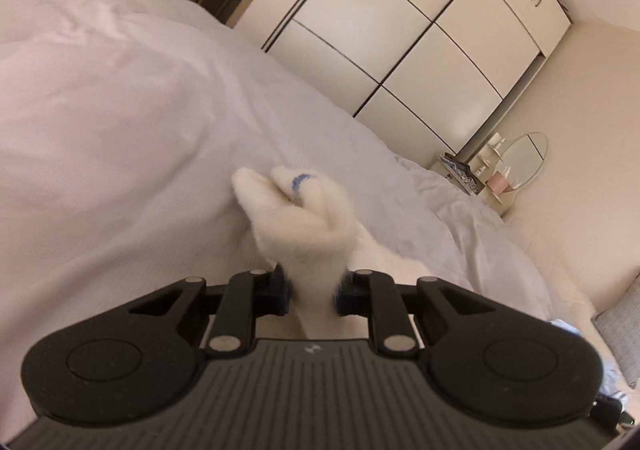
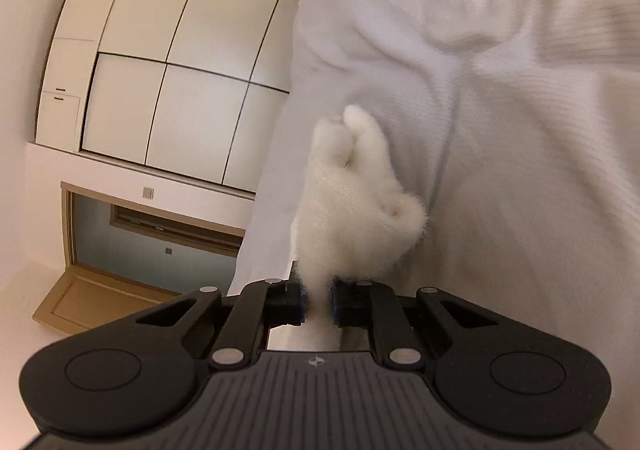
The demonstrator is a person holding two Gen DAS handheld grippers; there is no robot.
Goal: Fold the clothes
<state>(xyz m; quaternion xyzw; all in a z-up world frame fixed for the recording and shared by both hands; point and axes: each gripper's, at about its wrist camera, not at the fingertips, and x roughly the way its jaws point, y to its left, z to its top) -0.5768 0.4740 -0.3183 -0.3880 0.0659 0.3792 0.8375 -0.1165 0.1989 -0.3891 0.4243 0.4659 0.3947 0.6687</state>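
Fluffy white garment [image 1: 308, 218], bunched into soft folds, pinched in both grippers above a bed. Left gripper [image 1: 314, 292]: jaws drawn close, blue-edged pads pressing either side of a narrow neck of the fuzzy fabric; the cloth bulges out beyond the fingers in rounded lobes. One lobe carries a small blue mark [image 1: 299, 182]. Right gripper [image 2: 319, 302]: jaws likewise nearly together, clamped on a thin twist of the same kind of white fleece [image 2: 352, 194], which fans out past the pads into a thick fold with two finger-like bumps at the far end.

Bedding: pale sheet [image 1: 120, 110] fills the left wrist view behind the garment, wrinkled toward the far corner. In the right wrist view the backdrop is a ribbed white cloth [image 2: 500, 110], creased; cannot tell whether this is bedding or more of the garment.

Room: large cream wardrobe [image 1: 400, 34] with dark seams between panels, seen in both views. Small oval mirror [image 1: 520, 162] on a low stand near the bed's far corner. Wooden door frame [image 2: 68, 234], with a door [image 2: 84, 302] standing open, at the left of the right wrist view. Both views are tilted.
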